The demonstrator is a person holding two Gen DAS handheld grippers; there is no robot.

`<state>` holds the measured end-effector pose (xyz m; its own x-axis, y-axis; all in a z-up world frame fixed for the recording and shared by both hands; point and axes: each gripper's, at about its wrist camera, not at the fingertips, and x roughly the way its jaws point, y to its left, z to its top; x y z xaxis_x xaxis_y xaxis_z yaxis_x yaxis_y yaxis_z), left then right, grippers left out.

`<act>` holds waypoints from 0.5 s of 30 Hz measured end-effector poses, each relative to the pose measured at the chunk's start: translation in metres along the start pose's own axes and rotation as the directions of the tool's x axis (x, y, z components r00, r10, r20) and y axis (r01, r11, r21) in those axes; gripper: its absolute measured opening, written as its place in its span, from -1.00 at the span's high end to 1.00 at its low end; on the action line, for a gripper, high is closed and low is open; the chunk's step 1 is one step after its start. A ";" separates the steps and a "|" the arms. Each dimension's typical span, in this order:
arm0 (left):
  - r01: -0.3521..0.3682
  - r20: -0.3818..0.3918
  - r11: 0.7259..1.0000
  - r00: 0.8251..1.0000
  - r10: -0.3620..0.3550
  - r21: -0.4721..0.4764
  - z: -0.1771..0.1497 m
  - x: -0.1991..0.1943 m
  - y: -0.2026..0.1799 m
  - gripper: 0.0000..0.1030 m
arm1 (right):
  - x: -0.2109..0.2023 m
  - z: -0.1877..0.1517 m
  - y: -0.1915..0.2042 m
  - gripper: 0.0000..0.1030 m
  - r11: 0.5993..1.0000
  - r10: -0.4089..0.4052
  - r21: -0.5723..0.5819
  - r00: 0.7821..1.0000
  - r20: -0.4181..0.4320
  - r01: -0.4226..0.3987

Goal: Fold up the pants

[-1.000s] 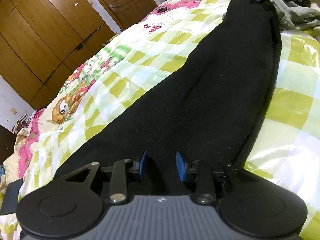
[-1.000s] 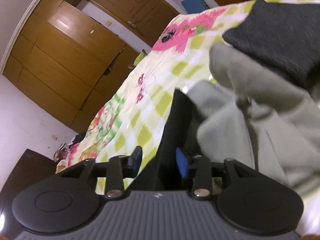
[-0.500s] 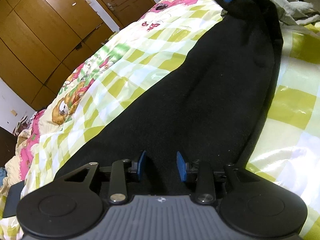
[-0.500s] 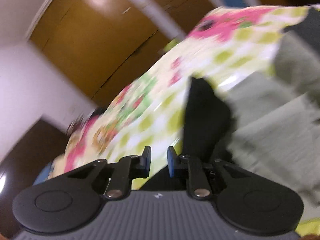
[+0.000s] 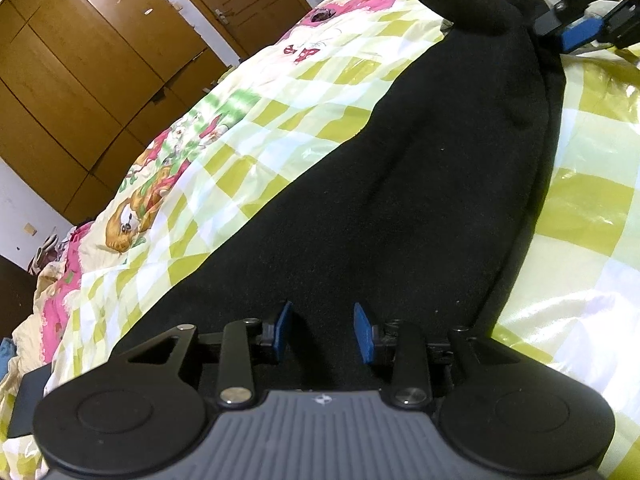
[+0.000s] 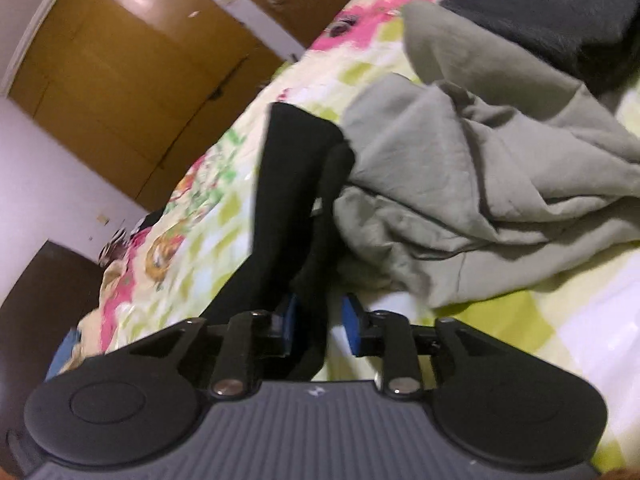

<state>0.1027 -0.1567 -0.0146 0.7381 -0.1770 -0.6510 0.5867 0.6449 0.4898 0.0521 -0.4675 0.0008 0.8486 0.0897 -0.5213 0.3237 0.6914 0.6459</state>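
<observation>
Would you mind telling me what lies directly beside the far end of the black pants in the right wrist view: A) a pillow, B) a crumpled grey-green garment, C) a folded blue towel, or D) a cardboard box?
B: the black pants run up to a crumpled grey-green garment heaped right beside their far end on the checked bedspread.

Black pants (image 5: 420, 184) are being spread along the checkered bedspread (image 5: 580, 208), with the left gripper (image 5: 322, 330) being held parted over their near end and the right gripper (image 5: 580, 34) at their far end.
</observation>
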 end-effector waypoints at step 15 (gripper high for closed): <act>0.029 0.002 1.000 1.000 -0.029 -0.011 0.004 -0.001 0.005 0.05 | -0.006 0.041 -0.002 0.90 0.909 0.320 0.235 0.937 0.139 -0.345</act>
<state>0.1057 -0.1565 -0.0091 0.7216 -0.1974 -0.6635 0.6041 0.6476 0.4643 0.0638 -0.4986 0.0255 0.9570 0.2055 -0.2045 0.0999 0.4286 0.8980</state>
